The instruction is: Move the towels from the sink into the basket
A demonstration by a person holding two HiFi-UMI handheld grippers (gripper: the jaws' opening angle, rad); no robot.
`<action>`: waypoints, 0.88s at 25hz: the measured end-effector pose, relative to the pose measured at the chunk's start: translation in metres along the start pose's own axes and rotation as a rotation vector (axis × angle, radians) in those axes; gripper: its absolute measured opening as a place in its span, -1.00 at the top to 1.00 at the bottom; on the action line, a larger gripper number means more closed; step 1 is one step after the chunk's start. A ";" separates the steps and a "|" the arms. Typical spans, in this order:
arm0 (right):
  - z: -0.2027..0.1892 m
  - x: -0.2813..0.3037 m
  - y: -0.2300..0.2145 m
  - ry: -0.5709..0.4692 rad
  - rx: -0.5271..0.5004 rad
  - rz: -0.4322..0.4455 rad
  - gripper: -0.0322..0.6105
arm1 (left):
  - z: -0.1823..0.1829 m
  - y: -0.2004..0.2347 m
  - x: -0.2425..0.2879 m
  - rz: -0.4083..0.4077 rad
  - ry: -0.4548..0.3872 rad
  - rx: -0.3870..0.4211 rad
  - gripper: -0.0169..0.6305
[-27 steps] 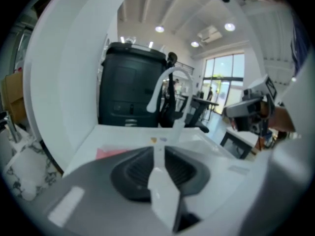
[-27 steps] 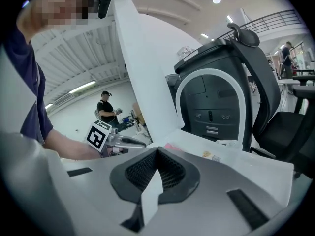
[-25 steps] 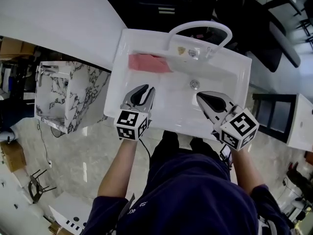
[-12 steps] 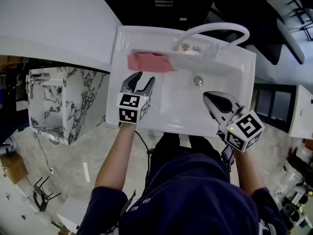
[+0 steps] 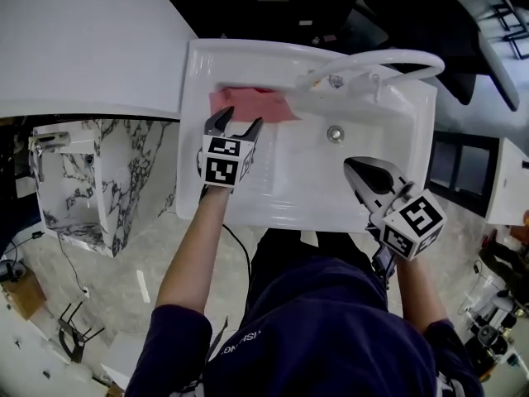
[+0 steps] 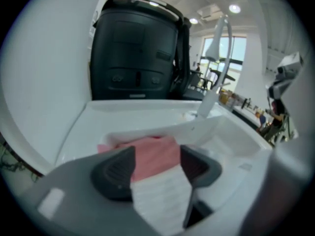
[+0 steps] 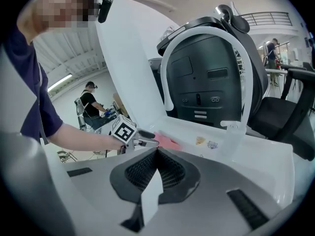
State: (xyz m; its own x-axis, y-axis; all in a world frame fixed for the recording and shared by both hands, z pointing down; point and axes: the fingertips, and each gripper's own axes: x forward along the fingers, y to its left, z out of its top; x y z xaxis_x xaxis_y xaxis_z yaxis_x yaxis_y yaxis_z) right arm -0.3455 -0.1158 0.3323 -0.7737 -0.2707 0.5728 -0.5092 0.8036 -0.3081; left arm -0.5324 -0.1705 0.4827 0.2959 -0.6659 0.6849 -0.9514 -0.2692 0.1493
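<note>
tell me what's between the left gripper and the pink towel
Nothing but bare white sink basin, per the head view; the left gripper, fingers opening and empty, faces the pink cloth towel.

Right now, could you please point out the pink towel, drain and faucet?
pink towel [image 5: 248, 102]: head view, its flat middle.
drain [image 5: 335, 133]: head view, its metal centre.
faucet [image 5: 364, 59]: head view, its arched spout.

Bright, even overhead light washes the white sink [image 5: 192, 98] nearly to glare in the head view, while ceiling lamps [image 6: 234, 8] glow in both fisheye gripper views, whose edges bend and darken and whose nearest foreground is soft
</note>
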 end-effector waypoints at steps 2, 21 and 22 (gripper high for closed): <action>0.000 0.005 -0.001 0.006 0.007 -0.002 0.88 | -0.002 0.005 0.009 -0.004 0.023 0.002 0.08; -0.001 0.026 -0.015 0.022 0.051 0.005 0.88 | -0.028 0.013 0.058 -0.053 0.228 0.024 0.07; 0.000 0.026 -0.016 0.018 0.051 0.006 0.88 | -0.029 0.012 0.058 -0.055 0.237 0.025 0.07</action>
State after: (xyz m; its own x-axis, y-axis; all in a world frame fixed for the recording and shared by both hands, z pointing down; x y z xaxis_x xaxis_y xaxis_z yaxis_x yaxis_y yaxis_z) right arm -0.3574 -0.1352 0.3520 -0.7705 -0.2558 0.5839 -0.5231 0.7773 -0.3496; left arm -0.5293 -0.1925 0.5449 0.3162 -0.4690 0.8247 -0.9311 -0.3200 0.1750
